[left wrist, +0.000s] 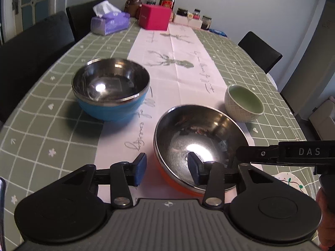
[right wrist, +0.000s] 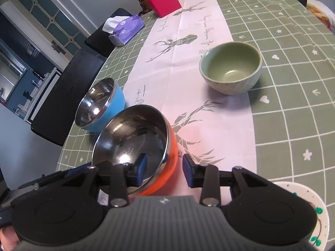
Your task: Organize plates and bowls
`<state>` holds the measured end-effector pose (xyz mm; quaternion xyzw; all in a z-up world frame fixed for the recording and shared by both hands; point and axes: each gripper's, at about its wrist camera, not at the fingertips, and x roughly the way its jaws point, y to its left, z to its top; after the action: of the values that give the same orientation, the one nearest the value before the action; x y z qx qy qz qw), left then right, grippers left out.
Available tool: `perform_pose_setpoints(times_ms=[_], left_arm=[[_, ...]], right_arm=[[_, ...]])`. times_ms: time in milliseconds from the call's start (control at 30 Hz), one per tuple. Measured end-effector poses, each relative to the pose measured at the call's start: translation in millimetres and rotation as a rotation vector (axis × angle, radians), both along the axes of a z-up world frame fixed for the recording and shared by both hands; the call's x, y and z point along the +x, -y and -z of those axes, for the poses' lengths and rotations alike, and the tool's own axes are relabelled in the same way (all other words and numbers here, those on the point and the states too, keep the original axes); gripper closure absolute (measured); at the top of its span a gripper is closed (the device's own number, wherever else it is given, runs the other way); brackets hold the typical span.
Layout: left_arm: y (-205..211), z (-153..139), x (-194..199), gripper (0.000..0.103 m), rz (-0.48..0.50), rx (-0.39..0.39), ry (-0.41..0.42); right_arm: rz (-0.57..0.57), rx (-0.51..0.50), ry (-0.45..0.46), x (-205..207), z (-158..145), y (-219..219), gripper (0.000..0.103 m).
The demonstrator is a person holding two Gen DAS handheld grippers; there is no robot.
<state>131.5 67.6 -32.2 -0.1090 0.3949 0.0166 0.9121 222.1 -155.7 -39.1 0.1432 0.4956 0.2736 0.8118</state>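
An orange bowl (left wrist: 178,179) with a steel inside sits near the table's front; it also shows in the right wrist view (right wrist: 169,163). My left gripper (left wrist: 166,169) is open and straddles its left rim, one finger inside, one outside. My right gripper (right wrist: 164,170) is open and straddles its right rim the same way. A blue steel-lined bowl (left wrist: 111,108) stands to the left, also in the right wrist view (right wrist: 108,106). A green ceramic bowl (left wrist: 244,102) stands behind on the right, also seen in the right wrist view (right wrist: 230,71). A white patterned plate (right wrist: 320,215) lies at the front right.
A green checked tablecloth (left wrist: 41,115) with a pale runner covers the table. At the far end stand a purple tissue pack (left wrist: 110,22), a pink box (left wrist: 155,16), bottles and jars. Black chairs (left wrist: 31,48) line the left side, one (left wrist: 260,51) the right.
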Motion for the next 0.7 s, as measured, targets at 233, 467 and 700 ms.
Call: perform_pose_setpoints(times_ms=[233,467,700], left_arm=[[12,-20,-11,0.046,0.033,0.120,0.129],[9,-46,-9,0.045,0.092,0.127,0.184],[-22,-69,14,0.044,0.134,0.203,0.182]], right_arm=[[0.005,-0.006,0.079,-5,-14,4,0.045],[-0.013,-0.046,0.218,-16,-37,-5,0.031],[-0.011,-0.018,0.186,-4,-47,-19,0.027]])
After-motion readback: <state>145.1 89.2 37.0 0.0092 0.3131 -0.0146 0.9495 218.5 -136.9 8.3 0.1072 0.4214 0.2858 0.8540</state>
